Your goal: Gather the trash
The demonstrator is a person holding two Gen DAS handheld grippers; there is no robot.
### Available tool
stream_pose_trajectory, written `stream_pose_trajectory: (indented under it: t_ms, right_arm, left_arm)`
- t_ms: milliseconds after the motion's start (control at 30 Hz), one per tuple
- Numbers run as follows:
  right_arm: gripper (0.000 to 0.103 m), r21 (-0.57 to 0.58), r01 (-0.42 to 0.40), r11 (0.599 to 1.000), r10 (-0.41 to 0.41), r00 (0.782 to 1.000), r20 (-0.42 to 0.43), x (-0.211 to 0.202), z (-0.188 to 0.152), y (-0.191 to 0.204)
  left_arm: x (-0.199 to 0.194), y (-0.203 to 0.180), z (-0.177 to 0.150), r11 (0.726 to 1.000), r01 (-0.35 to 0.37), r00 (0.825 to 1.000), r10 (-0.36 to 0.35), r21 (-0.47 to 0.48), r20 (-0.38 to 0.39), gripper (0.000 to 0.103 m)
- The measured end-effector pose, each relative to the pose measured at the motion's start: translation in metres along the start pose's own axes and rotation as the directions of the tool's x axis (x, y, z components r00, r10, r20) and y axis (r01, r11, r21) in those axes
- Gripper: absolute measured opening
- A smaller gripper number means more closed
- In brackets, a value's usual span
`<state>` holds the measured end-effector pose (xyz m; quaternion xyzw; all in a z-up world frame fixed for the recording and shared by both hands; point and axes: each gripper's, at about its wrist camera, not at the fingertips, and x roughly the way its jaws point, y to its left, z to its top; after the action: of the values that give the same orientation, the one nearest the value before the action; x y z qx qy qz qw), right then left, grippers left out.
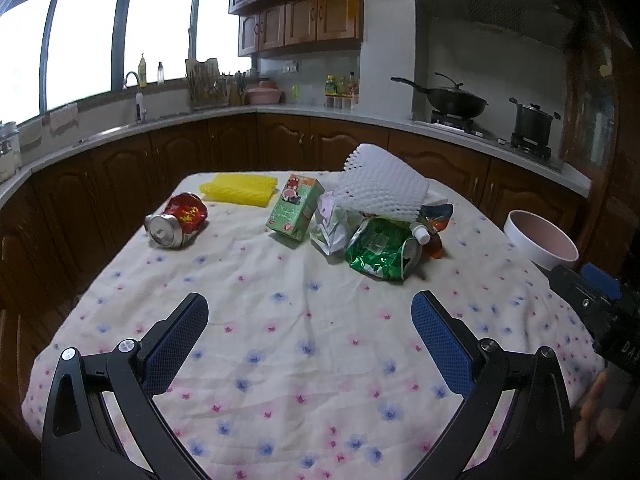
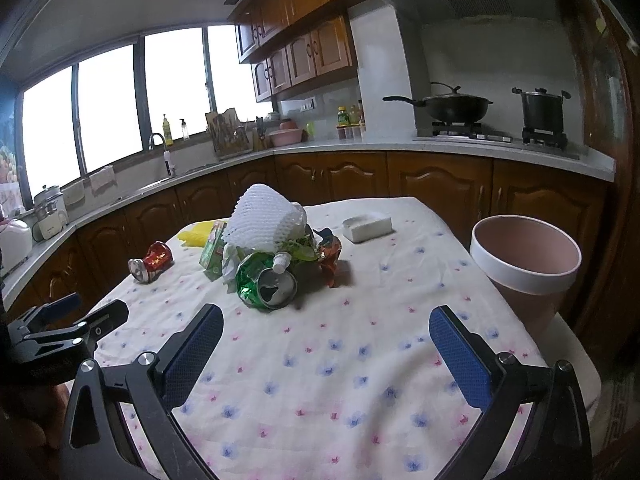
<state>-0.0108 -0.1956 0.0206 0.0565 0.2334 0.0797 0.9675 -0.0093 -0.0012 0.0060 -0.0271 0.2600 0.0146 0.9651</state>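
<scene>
While both left tongs [image 1: 310,316] and right tongs [image 2: 326,328] hang apart, empty, over near edge of floral-cloth counter [image 1: 304,360], heap of crumpled wrappers and cans [image 1: 376,232] sits toward far edge; pink plastic bin [image 2: 524,276] beside right edge.

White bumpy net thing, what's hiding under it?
The white foam net sits on a trash pile: a crushed green can, crumpled wrappers and a small bottle's white cap. Anything deeper underneath is covered.
</scene>
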Motion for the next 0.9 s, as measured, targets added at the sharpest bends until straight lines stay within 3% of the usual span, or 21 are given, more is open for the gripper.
stream_pose_trajectory:
  t_ms: [400, 600, 900]
  right_arm:
    - [0.103, 0.066, -0.064, 0.996, 0.069, 0.995, -0.066, 0.033, 0.024, -0.019]
    - [0.102, 0.097, -0.076, 0.992, 0.085, 0.992, -0.091, 0.059, 0.048, -0.034]
    - [0.1, 0.125, -0.071, 0.99, 0.088, 0.987, -0.135, 0.113, 0.09, -0.057]
  left_arm:
    - [0.044, 0.008, 0.043, 0.994, 0.094, 0.992, -0.098, -0.058, -0.076, 0.103]
    - [0.072, 0.003, 0.073, 0.985, 0.161, 0.979, -0.168, -0.065, -0.112, 0.103]
    - [0.121, -0.015, 0.112, 0.977, 0.209, 0.963, -0.214, -0.047, -0.167, 0.103]
